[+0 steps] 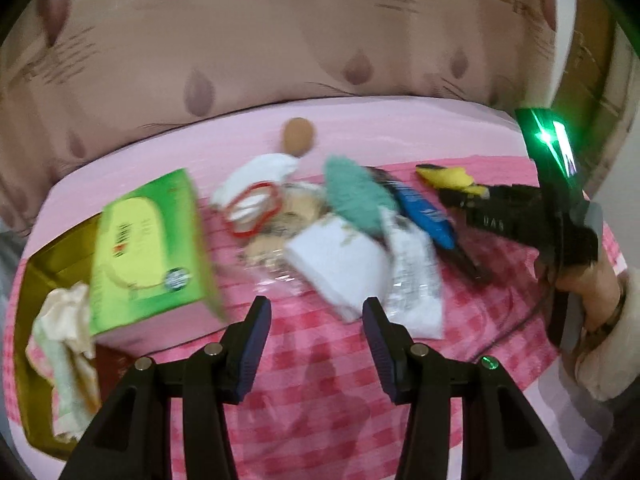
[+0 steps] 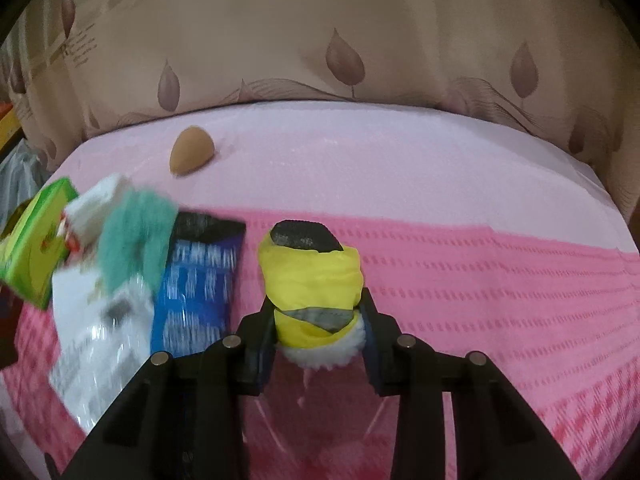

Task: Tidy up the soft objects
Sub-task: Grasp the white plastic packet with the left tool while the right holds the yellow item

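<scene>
While the right gripper (image 2: 318, 330) pinches the yellow slipper (image 2: 310, 280) near its fleece-lined opening, the bite covers only soft fabric at one end. The toe end rests on the pink checked cloth (image 2: 500, 300), so on lifting, the slipper may sag, twist or slip free. Just beside it lies a blue packet (image 2: 200, 280); a sweep to that side could drag it along. The left gripper (image 1: 316, 340) is spread and empty above the cloth, facing a white packet (image 1: 340, 268) and the teal knitted item (image 1: 352, 196). The pile is crowded and overlapping, so closing there may catch several items. The green box (image 1: 148, 248) stands near.
</scene>
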`<state>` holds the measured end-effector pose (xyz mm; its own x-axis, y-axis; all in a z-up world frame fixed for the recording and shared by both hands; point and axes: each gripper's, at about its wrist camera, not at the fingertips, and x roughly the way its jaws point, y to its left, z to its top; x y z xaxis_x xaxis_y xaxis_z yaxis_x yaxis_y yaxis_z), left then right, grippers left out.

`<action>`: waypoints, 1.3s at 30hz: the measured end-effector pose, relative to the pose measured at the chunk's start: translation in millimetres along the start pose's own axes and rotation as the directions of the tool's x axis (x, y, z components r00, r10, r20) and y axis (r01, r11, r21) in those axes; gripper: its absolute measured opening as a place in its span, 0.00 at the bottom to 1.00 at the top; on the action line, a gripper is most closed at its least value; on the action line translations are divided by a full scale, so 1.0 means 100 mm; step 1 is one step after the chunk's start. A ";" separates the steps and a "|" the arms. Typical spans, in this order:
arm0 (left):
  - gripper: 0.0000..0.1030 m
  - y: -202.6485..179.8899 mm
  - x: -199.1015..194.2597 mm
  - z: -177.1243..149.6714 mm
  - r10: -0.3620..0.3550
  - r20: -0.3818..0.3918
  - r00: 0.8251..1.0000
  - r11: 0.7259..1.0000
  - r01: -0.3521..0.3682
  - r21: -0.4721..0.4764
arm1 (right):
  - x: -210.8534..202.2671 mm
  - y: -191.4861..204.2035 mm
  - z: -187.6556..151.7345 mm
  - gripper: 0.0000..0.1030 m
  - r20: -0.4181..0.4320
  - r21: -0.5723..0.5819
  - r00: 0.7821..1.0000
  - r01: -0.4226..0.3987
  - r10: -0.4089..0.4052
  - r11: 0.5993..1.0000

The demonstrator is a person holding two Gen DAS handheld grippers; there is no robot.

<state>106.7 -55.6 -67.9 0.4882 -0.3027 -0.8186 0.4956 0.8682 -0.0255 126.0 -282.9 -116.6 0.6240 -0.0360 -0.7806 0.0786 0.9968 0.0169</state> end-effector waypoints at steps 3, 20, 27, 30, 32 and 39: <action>0.47 -0.14 0.07 0.07 -0.041 -0.010 0.999 0.999 0.041 0.030 | -0.12 -0.06 -0.16 0.32 -0.004 0.006 1.000 0.014 -0.014 1.000; 0.50 -0.70 0.75 0.35 -0.053 -0.136 0.989 0.991 0.069 0.112 | -0.24 -0.20 -0.36 0.34 -0.003 0.055 1.000 -0.024 0.024 0.998; 0.58 -0.84 0.87 0.33 0.014 -0.131 0.991 0.989 0.006 0.147 | -0.22 -0.22 -0.36 0.35 -0.001 0.064 0.999 -0.041 0.041 0.997; 0.58 -0.88 0.87 0.31 0.037 -0.123 0.992 0.988 -0.018 0.153 | -0.23 -0.22 -0.36 0.36 0.000 0.065 0.999 -0.045 0.045 0.997; 0.53 -0.88 0.85 0.30 0.048 -0.120 0.992 0.987 -0.029 0.158 | -0.23 -0.23 -0.36 0.36 0.000 0.068 0.999 -0.049 0.049 0.996; 0.46 -0.83 0.73 0.27 0.044 -0.115 0.992 0.991 -0.028 0.133 | -0.23 -0.24 -0.36 0.36 0.000 0.069 0.999 -0.052 0.052 0.996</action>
<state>120.8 -160.6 -110.3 0.4234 -0.2171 -0.8796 0.5726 0.8165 0.0741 81.8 -303.2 -121.6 0.6275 0.0162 -0.7785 0.0997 0.9899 0.1009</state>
